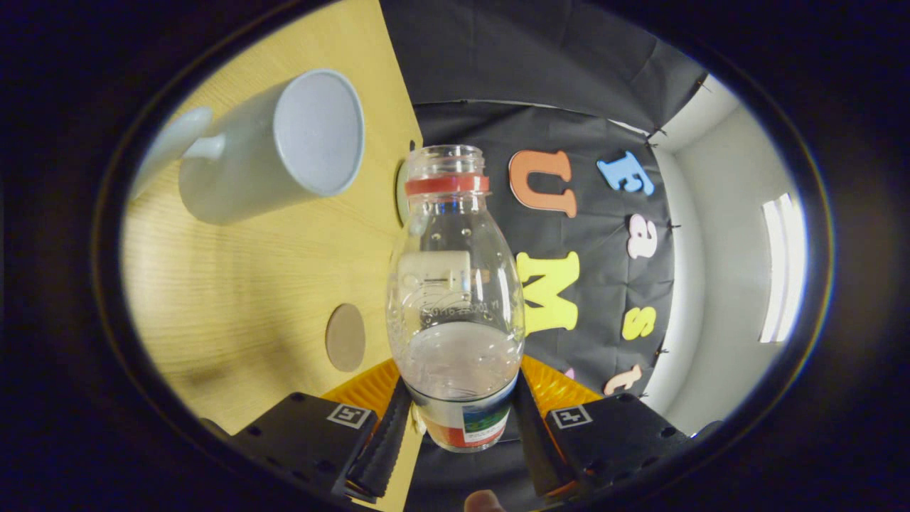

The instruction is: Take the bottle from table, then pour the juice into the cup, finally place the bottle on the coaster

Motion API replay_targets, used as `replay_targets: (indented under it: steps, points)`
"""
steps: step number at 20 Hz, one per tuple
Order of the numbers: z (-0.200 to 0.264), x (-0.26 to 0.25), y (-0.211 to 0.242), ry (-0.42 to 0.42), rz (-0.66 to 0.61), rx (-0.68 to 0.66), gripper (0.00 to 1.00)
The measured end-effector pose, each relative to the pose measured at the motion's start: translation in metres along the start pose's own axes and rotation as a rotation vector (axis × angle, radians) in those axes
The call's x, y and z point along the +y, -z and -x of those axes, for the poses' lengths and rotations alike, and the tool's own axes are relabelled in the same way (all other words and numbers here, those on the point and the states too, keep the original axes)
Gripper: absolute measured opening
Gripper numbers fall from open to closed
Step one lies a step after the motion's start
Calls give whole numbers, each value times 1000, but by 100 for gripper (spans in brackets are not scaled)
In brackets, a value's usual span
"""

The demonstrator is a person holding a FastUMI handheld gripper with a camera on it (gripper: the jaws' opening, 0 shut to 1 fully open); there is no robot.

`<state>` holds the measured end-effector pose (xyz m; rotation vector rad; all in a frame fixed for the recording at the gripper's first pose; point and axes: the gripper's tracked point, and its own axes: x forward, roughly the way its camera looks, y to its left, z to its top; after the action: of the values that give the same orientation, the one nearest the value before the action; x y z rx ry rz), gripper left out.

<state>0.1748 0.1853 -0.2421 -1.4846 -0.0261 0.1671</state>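
Gripper view, tongs [458, 427] clamping bottle [455, 299], mouth forward

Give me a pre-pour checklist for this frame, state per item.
1. Grip: gripper has both fingers pressed on the lower part of the bottle. ok.
2. Cap: bottle mouth is open, only the red ring sits on the neck. ok.
3. Juice: some liquid shows in the lower part of the bottle. ok.
4. Cup: stands on the table, opening unobstructed, nothing seen inside. ok.
5. Mouth over cup: bottle mouth is beside the cup's rim, not over the opening. not ok.
6. Coaster: lies bare on the table near the fingers. ok.
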Motion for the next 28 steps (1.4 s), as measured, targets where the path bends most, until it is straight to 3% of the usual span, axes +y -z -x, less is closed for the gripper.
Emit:
replay_targets:
  steps: [12, 28]
  points:
    - [3, -15, -9, 15, 112, -11, 77]
    - [9, -29, -16, 24, 153, -21, 77]
